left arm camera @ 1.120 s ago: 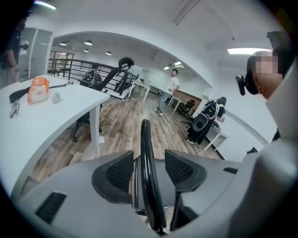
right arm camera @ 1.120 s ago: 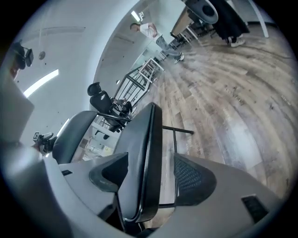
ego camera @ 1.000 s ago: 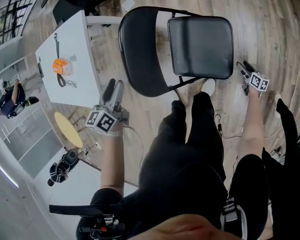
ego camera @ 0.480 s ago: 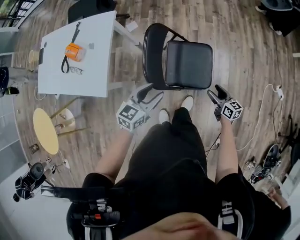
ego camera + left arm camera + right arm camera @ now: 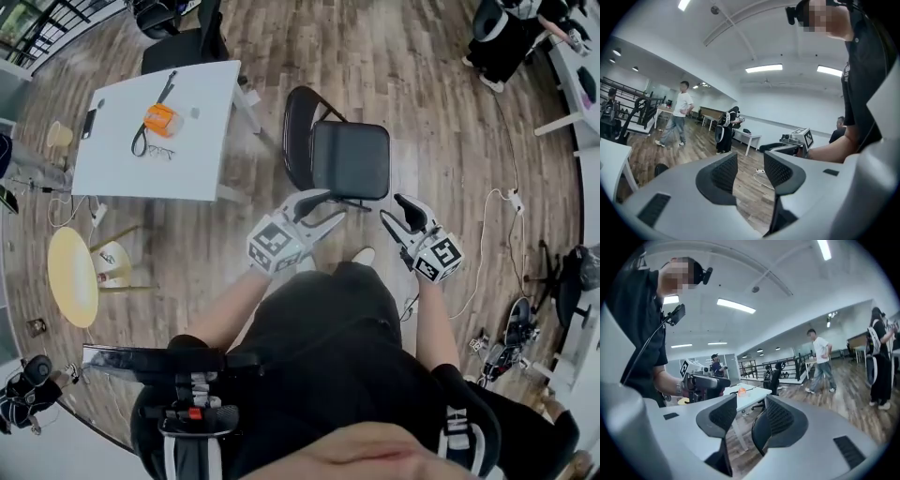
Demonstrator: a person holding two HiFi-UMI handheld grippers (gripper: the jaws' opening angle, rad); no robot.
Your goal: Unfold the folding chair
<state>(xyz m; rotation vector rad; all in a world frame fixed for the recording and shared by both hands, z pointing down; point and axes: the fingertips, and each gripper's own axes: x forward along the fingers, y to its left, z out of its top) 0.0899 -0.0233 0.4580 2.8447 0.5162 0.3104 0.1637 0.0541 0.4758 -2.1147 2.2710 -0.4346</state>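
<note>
Chair point(image 5: 349, 159) is standing open, legs hiding under its seat; your left gripper point(image 5: 333, 204) and right gripper point(image 5: 391, 206) are gaping empty, jaws just narrowing

Arms reach forward, left hand-held gripper point(image 5: 327, 205) and right hand-held gripper point(image 5: 392, 208) empty, jaws apart though just closing somewhat.

I'm looking down on a black short-sleeved top point(image 5: 319, 356), with one white shoe point(image 5: 364, 255) below it. The left tool point(image 5: 323, 208) and right tool point(image 5: 394, 211) are pale grey shells with black ribbed pads point(image 5: 724, 173), each backed by a black-and-white marker cube point(image 5: 275, 246). Their jaws have just been closing, with nothing between them. A thin black cable point(image 5: 647, 351) runs down the chest, possibly from the headset.
</note>
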